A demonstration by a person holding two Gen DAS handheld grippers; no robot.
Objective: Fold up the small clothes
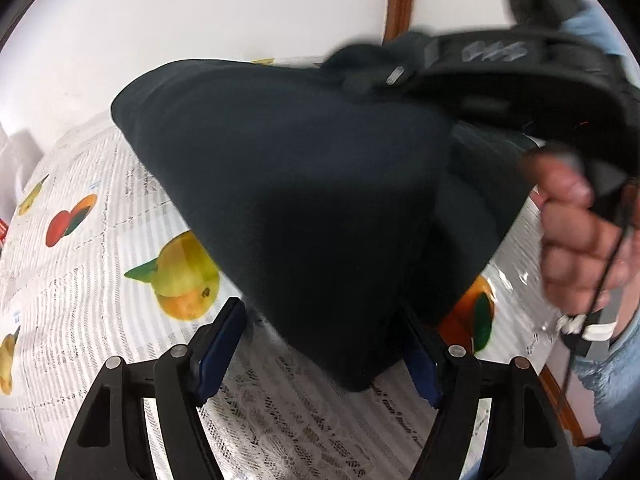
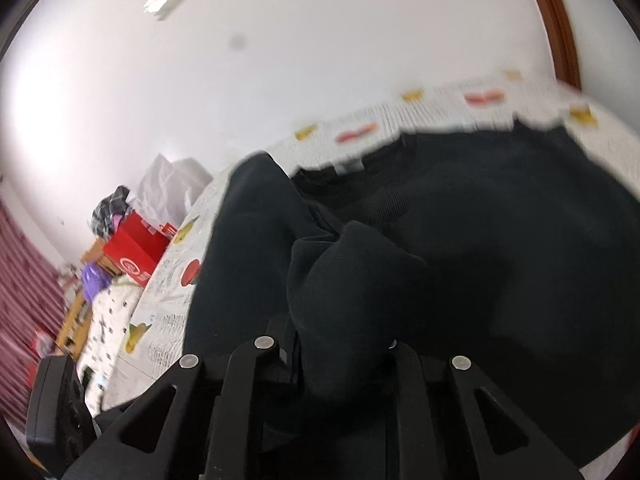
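A dark navy garment (image 1: 300, 180) hangs raised over the fruit-print tablecloth (image 1: 80, 280). In the left wrist view my right gripper (image 1: 360, 76) comes in blurred from the upper right, pinching the cloth's top edge, with a person's hand (image 1: 572, 240) on its handle. My left gripper (image 1: 320, 356) stands open low in that view; the garment's lower corner dangles between its blue pads (image 1: 222, 348), and the left pad is clear of the cloth. In the right wrist view the garment (image 2: 480, 240) spreads across the table, and a bunched fold sits in the right gripper (image 2: 340, 344), hiding its fingertips.
The tablecloth (image 2: 440, 108) reaches a white wall. A brown wooden frame (image 1: 398, 0) stands behind the table. Beyond the table's left end are a red box (image 2: 136, 248), a white bag (image 2: 172, 188) and a striped curtain (image 2: 20, 280). A black boxy object (image 2: 52, 400) sits bottom left.
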